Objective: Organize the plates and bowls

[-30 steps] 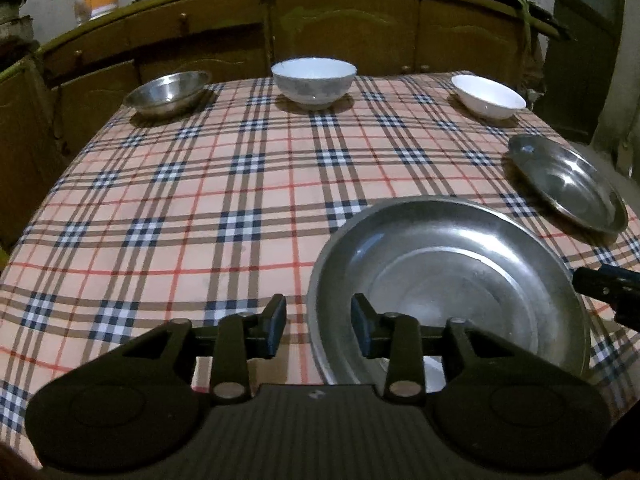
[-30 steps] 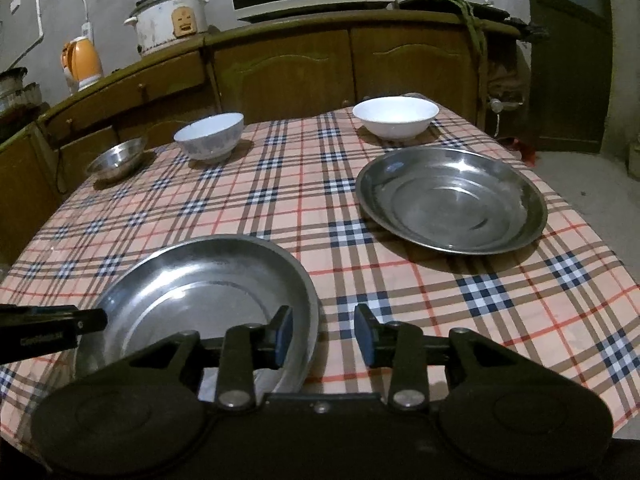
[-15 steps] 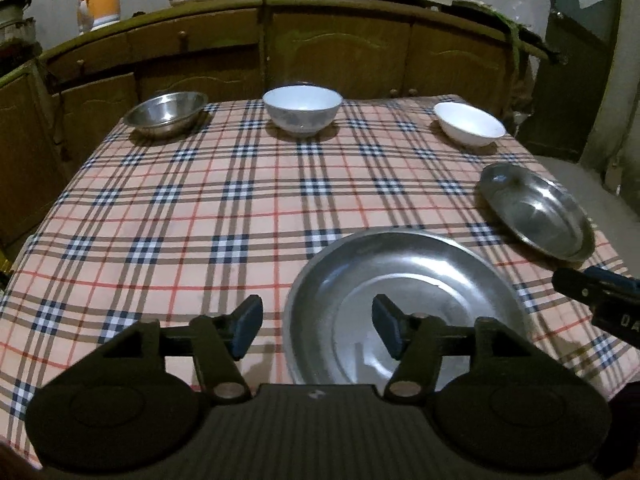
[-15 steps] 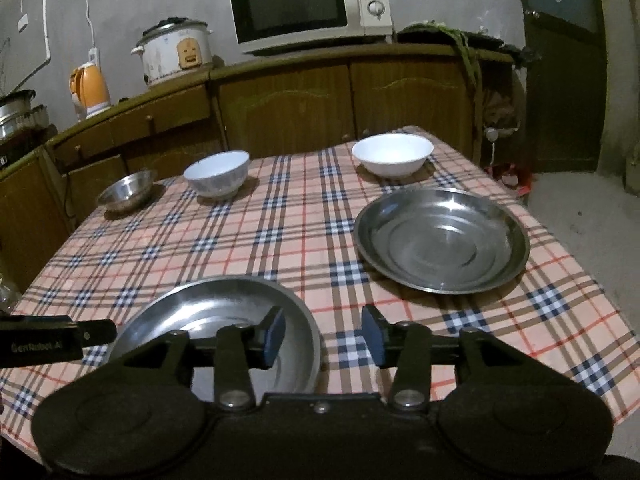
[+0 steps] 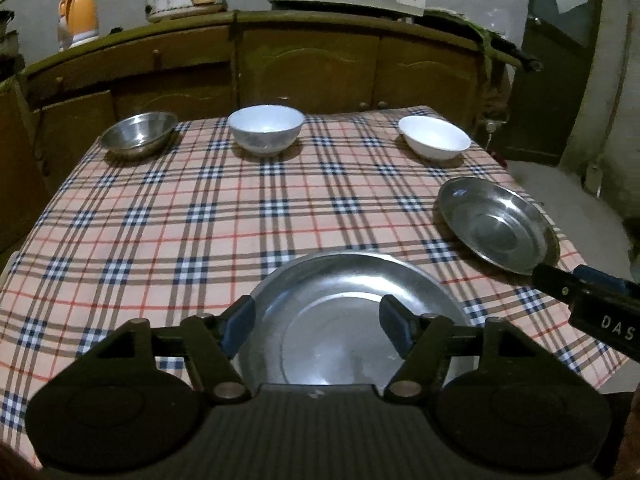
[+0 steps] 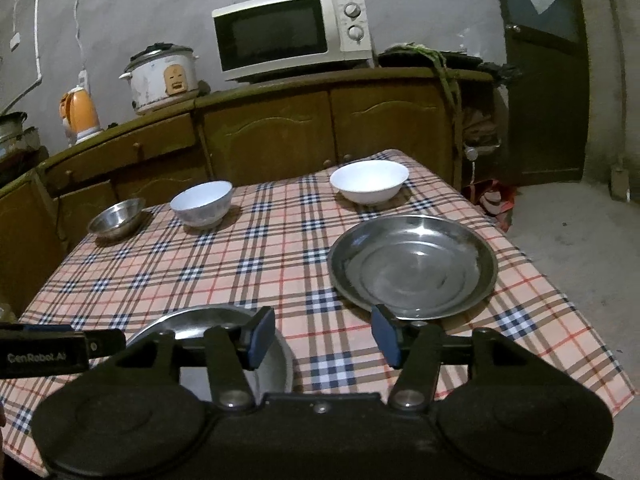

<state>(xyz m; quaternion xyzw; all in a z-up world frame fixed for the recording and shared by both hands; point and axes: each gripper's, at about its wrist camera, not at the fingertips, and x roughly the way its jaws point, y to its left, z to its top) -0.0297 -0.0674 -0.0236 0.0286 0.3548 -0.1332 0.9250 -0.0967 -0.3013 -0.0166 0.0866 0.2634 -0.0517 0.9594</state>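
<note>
A large steel plate (image 5: 344, 304) lies at the near edge of the checked table; my left gripper (image 5: 316, 326) hovers above it, jaws opening, nothing between them. In the right wrist view the same plate (image 6: 208, 320) shows at lower left, partly hidden by my right gripper (image 6: 323, 338), whose jaws are also opening over bare cloth with nothing held. A second steel plate (image 6: 414, 266) (image 5: 496, 226) lies on the right. At the far side stand a steel bowl (image 5: 138, 134), a pale blue bowl (image 5: 266, 130) and a white bowl (image 5: 434, 137).
The checked tablecloth (image 5: 200, 220) covers the table, and its right edge drops to a concrete floor. Wooden cabinets (image 6: 280, 132) behind hold a microwave (image 6: 292, 34), a rice cooker (image 6: 162, 78) and an orange kettle (image 6: 80, 114). A dark door (image 6: 548, 100) stands at right.
Both grippers have risen and drawn back from the near plate, so more of the room shows. The jaws of both have spread wider.
</note>
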